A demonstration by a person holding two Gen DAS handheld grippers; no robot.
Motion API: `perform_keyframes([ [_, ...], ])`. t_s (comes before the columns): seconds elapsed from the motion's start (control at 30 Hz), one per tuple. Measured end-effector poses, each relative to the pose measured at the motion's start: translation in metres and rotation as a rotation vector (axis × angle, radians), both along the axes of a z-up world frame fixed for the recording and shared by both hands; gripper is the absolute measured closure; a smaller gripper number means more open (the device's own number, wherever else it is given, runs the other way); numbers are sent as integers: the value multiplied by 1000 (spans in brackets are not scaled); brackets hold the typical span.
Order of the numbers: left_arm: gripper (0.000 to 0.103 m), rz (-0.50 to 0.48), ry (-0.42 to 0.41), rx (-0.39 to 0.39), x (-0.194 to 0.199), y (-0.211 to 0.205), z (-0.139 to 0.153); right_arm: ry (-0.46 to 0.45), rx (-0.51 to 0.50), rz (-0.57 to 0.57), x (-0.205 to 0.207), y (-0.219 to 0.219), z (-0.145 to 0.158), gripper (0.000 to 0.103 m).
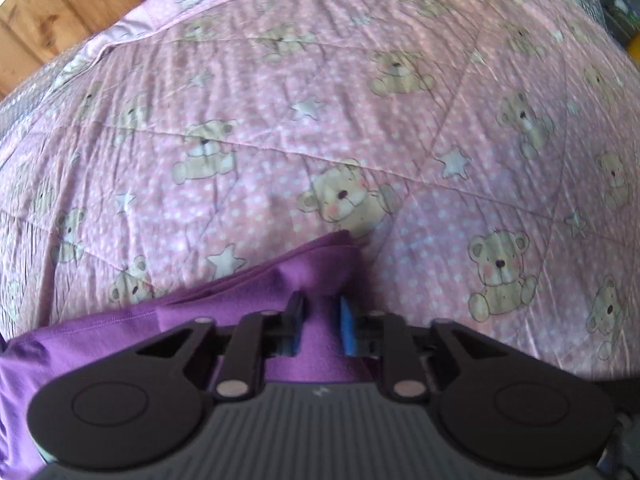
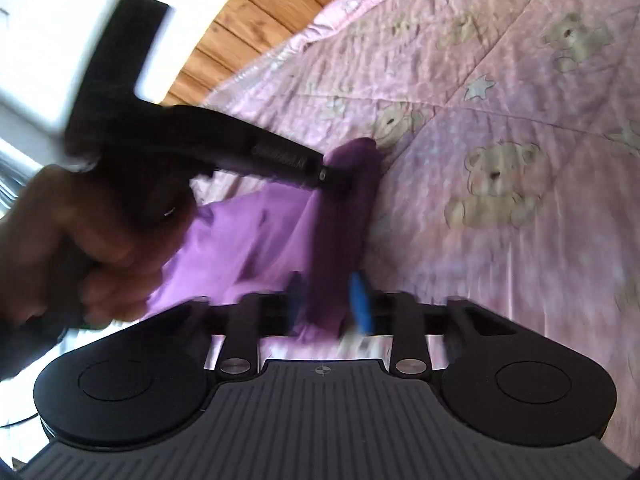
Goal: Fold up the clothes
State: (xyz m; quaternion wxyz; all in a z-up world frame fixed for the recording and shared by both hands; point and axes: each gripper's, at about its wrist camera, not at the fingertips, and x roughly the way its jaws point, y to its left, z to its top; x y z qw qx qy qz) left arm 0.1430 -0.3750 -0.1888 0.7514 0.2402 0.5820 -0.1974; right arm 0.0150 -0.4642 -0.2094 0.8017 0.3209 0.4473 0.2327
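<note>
A purple garment lies bunched on a pink quilt printed with teddy bears. In the left wrist view my left gripper points steeply down, its pads closed on a raised ridge of the purple cloth. The right wrist view shows the same garment spread toward the left. There a darker fold of it runs between the pads of my right gripper, which pinch it. The left gripper shows from the side there too, held by a person's hand, with a cloth peak at its tip.
The quilt covers the bed to the right and far side. Wooden boards show beyond the bed's far left edge. A grey cover edges the quilt at the left. Clutter sits at the far right corner.
</note>
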Motion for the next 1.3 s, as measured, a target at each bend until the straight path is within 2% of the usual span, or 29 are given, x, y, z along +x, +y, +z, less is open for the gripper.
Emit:
perform_keyframes([
  [0.07,63,-40,-19,29,-5,-6,-2,31,6,65,10,12,-12,67],
  [0.17,91,-99,-69,71,-13,-12,-2,8,-39,111,-9,26,0,75],
  [0.2,94,-90,-72,52,-12,-8,2,-1,-67,133,-19,33,6,81],
  [0.27,95,-76,-71,23,-8,0,9,-8,-91,190,-39,49,12,102],
  [0.3,95,-73,-59,11,-6,3,11,-15,-106,208,-48,58,14,102],
  [0.43,95,-83,-45,6,-4,3,14,-29,-77,181,-64,61,20,102],
  [0.53,95,-76,-51,-2,-5,3,15,-51,5,24,-64,20,33,88],
  [0.6,95,-69,-60,-16,-5,5,17,-2,118,-96,-49,-11,25,67],
  [0.67,95,-61,-73,-40,-7,10,26,79,216,-141,-28,-28,3,60],
  [0.73,95,-58,-86,-70,-9,16,36,130,268,-120,-10,-36,-12,60],
  [0.8,95,-54,-94,-102,-11,24,47,143,328,-112,3,-35,-21,60],
  [0.87,95,-47,-104,-120,-11,30,55,164,427,-67,7,-27,-32,59],
  [0.93,95,-33,-107,-131,-8,35,60,170,468,-15,6,-14,-35,59],
  [1.03,95,-10,-104,-144,-1,42,63,162,455,51,0,9,-38,60],
  [1.1,95,3,-97,-149,1,45,62,161,418,60,-6,16,-35,67],
  [1.17,95,11,-98,-151,3,46,62,166,386,88,-12,22,-31,68],
  [1.3,95,36,-83,-173,9,47,62,189,198,213,-23,34,-19,70],
])
